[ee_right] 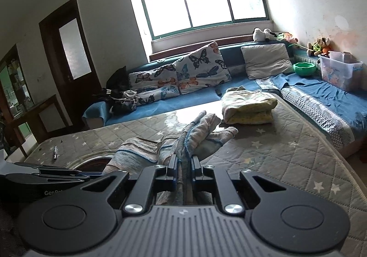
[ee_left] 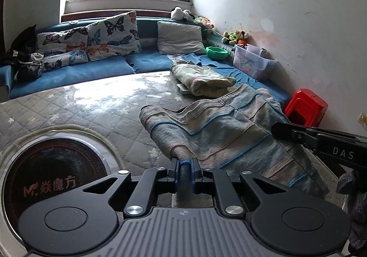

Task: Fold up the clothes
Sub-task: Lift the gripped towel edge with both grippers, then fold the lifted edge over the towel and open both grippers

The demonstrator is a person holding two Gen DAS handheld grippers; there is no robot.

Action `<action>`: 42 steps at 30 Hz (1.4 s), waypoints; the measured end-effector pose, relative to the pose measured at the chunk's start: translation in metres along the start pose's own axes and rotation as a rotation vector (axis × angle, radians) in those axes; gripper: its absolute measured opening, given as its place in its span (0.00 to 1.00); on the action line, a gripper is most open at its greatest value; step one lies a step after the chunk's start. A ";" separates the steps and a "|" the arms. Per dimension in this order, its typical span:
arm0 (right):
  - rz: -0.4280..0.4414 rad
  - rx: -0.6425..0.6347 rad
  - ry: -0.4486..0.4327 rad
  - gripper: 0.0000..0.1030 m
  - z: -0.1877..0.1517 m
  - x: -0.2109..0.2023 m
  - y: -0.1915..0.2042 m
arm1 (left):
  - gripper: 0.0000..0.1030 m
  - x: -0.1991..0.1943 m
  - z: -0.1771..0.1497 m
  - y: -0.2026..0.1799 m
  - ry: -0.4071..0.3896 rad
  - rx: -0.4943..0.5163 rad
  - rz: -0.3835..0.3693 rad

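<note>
A quilted grey mattress (ee_left: 91, 105) stretches ahead of both grippers. Far ahead to the right, a clear plastic bin (ee_left: 252, 61) holds unclear items. The striped towel (ee_left: 229, 133) drapes forward, pinched by the left gripper (ee_left: 184, 166) and right gripper (ee_right: 184, 165).

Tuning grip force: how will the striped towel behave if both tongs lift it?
Probably floppy: the striped towel sags in folds between left tongs and right tongs. Likely light, its bunched edge staying pinched. Terry looks grippy, so slipping seems unlikely.
</note>
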State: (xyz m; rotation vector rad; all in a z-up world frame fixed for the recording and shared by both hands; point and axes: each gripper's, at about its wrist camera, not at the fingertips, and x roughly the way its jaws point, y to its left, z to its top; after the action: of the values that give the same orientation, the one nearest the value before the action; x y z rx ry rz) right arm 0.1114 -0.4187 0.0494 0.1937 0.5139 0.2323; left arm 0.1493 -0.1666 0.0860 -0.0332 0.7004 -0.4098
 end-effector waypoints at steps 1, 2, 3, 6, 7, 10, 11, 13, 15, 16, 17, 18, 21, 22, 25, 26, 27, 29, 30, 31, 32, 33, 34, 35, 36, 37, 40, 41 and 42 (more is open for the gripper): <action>-0.004 -0.001 -0.002 0.10 0.000 -0.001 -0.001 | 0.11 0.000 0.000 -0.002 -0.001 0.004 0.000; -0.005 -0.001 -0.004 0.10 0.001 -0.001 -0.001 | 0.11 0.000 0.000 -0.004 -0.002 0.009 -0.001; -0.008 -0.001 -0.007 0.10 0.001 -0.002 -0.002 | 0.11 0.001 0.001 -0.006 -0.004 0.013 -0.001; -0.018 -0.003 -0.012 0.10 0.002 -0.004 -0.003 | 0.11 0.003 0.004 -0.012 -0.007 0.028 -0.003; -0.021 -0.004 -0.014 0.10 0.002 -0.005 -0.003 | 0.11 0.004 0.004 -0.014 -0.008 0.030 -0.004; -0.031 -0.008 -0.021 0.10 0.004 -0.008 -0.004 | 0.11 0.005 0.007 -0.019 -0.012 0.040 -0.010; -0.034 -0.010 -0.023 0.10 0.004 -0.008 -0.004 | 0.11 0.006 0.008 -0.020 -0.014 0.045 -0.010; -0.041 -0.010 -0.029 0.10 0.004 -0.011 -0.006 | 0.11 0.007 0.009 -0.023 -0.017 0.056 -0.012; -0.045 -0.010 -0.030 0.10 0.005 -0.012 -0.008 | 0.11 0.009 0.008 -0.025 -0.015 0.060 -0.012; -0.047 -0.009 -0.030 0.10 0.005 -0.012 -0.009 | 0.11 0.009 0.008 -0.025 -0.012 0.060 -0.014; -0.050 -0.009 -0.030 0.10 0.006 -0.013 -0.009 | 0.11 0.009 0.008 -0.025 -0.011 0.060 -0.014; -0.051 -0.009 -0.030 0.10 0.005 -0.013 -0.010 | 0.11 0.010 0.008 -0.026 -0.009 0.061 -0.015; -0.057 -0.005 -0.024 0.10 0.004 -0.011 -0.013 | 0.11 0.011 0.006 -0.026 -0.006 0.065 -0.015; -0.058 -0.003 -0.022 0.10 0.003 -0.011 -0.014 | 0.11 0.011 0.006 -0.026 -0.003 0.067 -0.014; -0.063 0.002 -0.012 0.10 0.000 -0.008 -0.016 | 0.11 0.015 0.005 -0.025 0.007 0.067 -0.006; -0.065 0.005 -0.008 0.10 -0.001 -0.007 -0.017 | 0.11 0.016 0.004 -0.024 0.011 0.066 -0.004; -0.066 0.008 -0.006 0.10 -0.002 -0.006 -0.018 | 0.11 0.017 0.003 -0.024 0.014 0.066 -0.001; -0.069 0.014 0.001 0.10 -0.004 -0.005 -0.019 | 0.11 0.020 0.001 -0.023 0.024 0.064 0.001; -0.070 0.016 0.004 0.10 -0.005 -0.004 -0.020 | 0.11 0.021 0.000 -0.023 0.028 0.064 0.002; -0.071 0.017 0.007 0.10 -0.006 -0.002 -0.020 | 0.11 0.022 0.000 -0.023 0.032 0.063 0.003; -0.072 0.018 0.011 0.10 -0.007 -0.001 -0.020 | 0.11 0.023 -0.001 -0.023 0.035 0.063 0.004; -0.074 0.018 0.016 0.10 -0.009 0.000 -0.021 | 0.11 0.025 -0.002 -0.023 0.039 0.063 0.006; -0.075 0.019 0.020 0.10 -0.010 0.001 -0.022 | 0.11 0.026 -0.003 -0.023 0.042 0.063 0.007; -0.077 0.020 0.025 0.10 -0.012 0.003 -0.022 | 0.11 0.027 -0.004 -0.022 0.046 0.063 0.009; -0.077 0.023 0.029 0.10 -0.013 0.004 -0.023 | 0.11 0.029 -0.005 -0.022 0.049 0.063 0.010; -0.078 0.026 0.033 0.10 -0.014 0.005 -0.024 | 0.11 0.031 -0.006 -0.022 0.054 0.062 0.012; -0.081 0.031 0.047 0.10 -0.018 0.009 -0.025 | 0.11 0.036 -0.009 -0.021 0.069 0.057 0.017; -0.082 0.033 0.053 0.10 -0.020 0.011 -0.027 | 0.11 0.037 -0.010 -0.020 0.074 0.055 0.019; -0.083 0.034 0.057 0.10 -0.021 0.012 -0.027 | 0.11 0.039 -0.011 -0.020 0.079 0.054 0.021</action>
State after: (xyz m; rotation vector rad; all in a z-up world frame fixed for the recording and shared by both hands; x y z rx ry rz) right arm 0.1153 -0.4387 0.0196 0.1985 0.5819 0.1487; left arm 0.1622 -0.1985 0.0571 0.0414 0.7666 -0.4118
